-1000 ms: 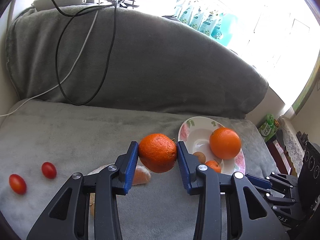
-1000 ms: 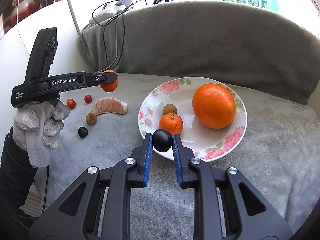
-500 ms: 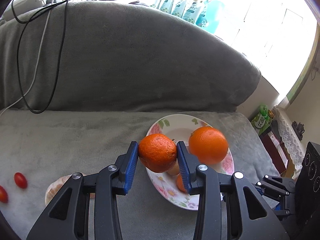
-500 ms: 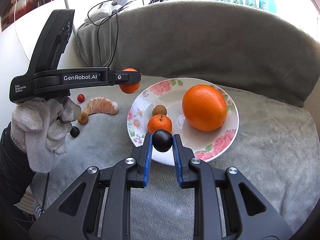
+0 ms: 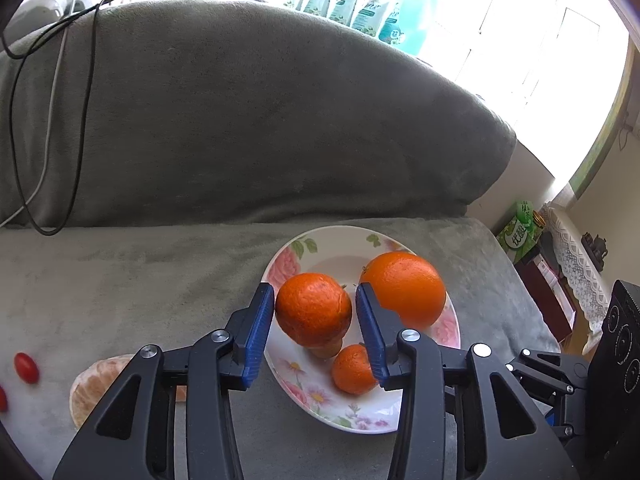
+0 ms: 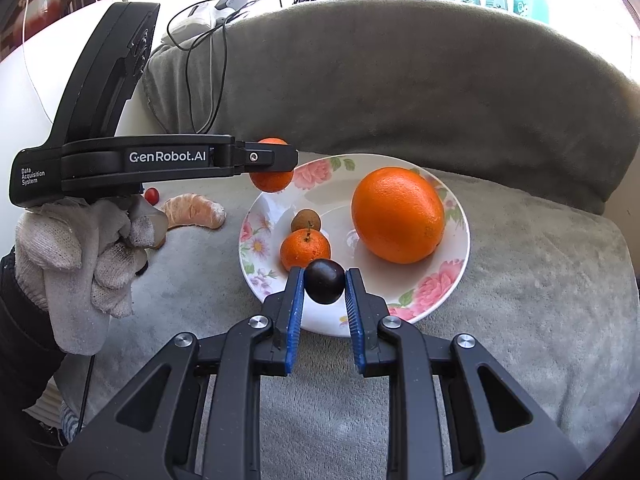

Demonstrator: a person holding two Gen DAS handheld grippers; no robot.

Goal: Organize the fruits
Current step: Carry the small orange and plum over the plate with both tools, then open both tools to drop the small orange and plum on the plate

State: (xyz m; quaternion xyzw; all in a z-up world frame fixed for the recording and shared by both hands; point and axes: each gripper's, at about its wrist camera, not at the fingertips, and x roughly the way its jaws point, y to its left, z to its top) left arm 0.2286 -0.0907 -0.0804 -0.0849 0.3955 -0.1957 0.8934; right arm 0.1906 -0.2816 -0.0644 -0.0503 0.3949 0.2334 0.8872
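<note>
The fingers [image 5: 260, 320] of the left gripper [image 5: 314, 312] are clamped on a mandarin [image 5: 314, 310], which has been carried from over the sofa cushion to above the floral plate [image 5: 320, 400]; release is judged next. A dark plum [image 6: 324, 282] is pinched by the right gripper [image 6: 323, 292] at the plate's near rim. "GenRobot.AI" and "Data Acquisition System" are printed on the left gripper.

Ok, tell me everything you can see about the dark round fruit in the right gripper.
The dark fruit is small, round and smooth, purple-black with a dull sheen, like a plum or a big grape. The right gripper is shut on it, one blue pad against each side. It is held above the near rim of the flowered plate, just in front of the small mandarin. Nothing else touches it.
</note>
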